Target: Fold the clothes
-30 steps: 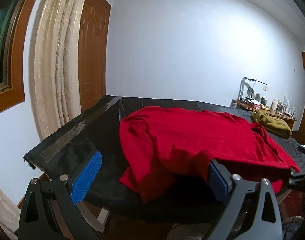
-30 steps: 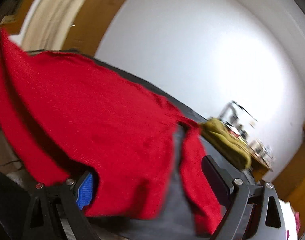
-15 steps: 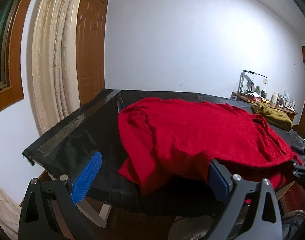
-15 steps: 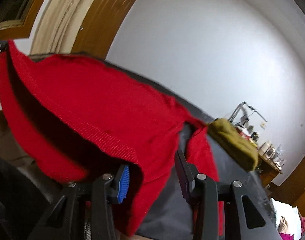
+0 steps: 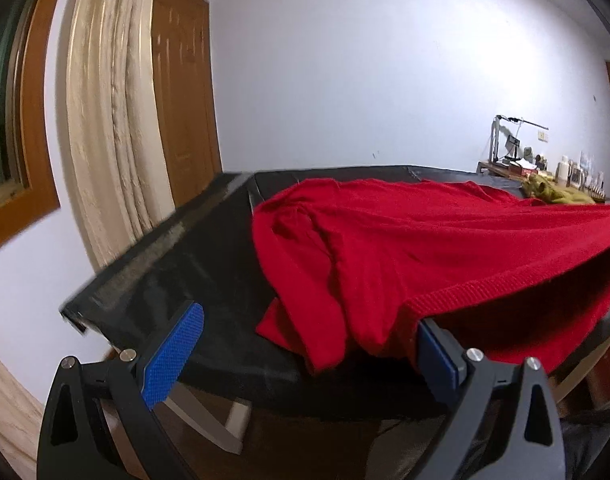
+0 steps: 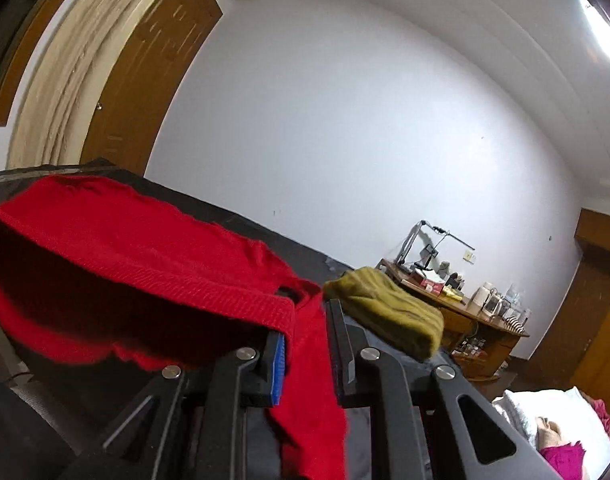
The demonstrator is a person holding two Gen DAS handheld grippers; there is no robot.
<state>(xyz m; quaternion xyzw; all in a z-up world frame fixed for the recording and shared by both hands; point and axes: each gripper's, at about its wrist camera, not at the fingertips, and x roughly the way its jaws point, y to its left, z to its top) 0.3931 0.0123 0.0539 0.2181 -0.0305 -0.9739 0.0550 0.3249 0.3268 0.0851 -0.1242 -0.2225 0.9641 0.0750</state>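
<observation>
Right gripper (image 6: pixel 305 344) jaws closing on sweater (image 6: pixel 145 248)

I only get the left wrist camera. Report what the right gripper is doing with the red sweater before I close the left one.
Observer: The right gripper has the ribbed hem of the red sweater between its jaws, which are closing on it.
Operator: Tell me what lies beyond it on that side.
Observer: An olive-green garment, folded into a neat block, lies just past the gripper's fingers.
Operator: Report anything lower down on that side.
Observer: A pink cloth lies on white bedding in the bottom right corner of that view.
</observation>
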